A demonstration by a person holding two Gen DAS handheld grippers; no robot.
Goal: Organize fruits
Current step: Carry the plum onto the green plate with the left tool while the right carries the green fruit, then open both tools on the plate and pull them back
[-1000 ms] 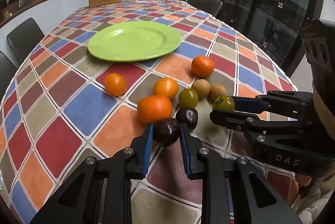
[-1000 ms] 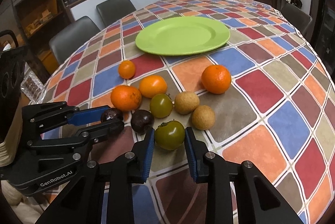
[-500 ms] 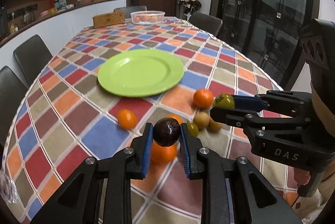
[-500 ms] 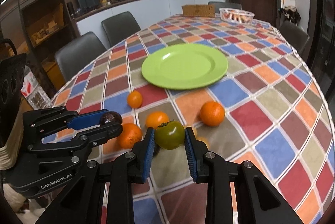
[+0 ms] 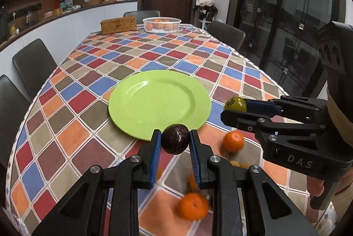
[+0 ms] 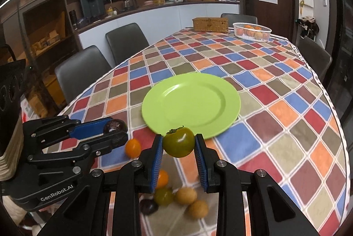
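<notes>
Only right wrist view shows the dark fruit (image 6: 149, 206) (blurred) on tablecloth (image 6: 293, 134).

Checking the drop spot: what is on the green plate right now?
Nothing lies on the green plate; its surface shows bare. The held green tomato hides a bit of the near rim there, and the dark fruit does so in the left view.

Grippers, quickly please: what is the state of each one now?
Left gripper: closed, holding the dark purple fruit.
Right gripper: closed, holding the green persimmon.
</notes>
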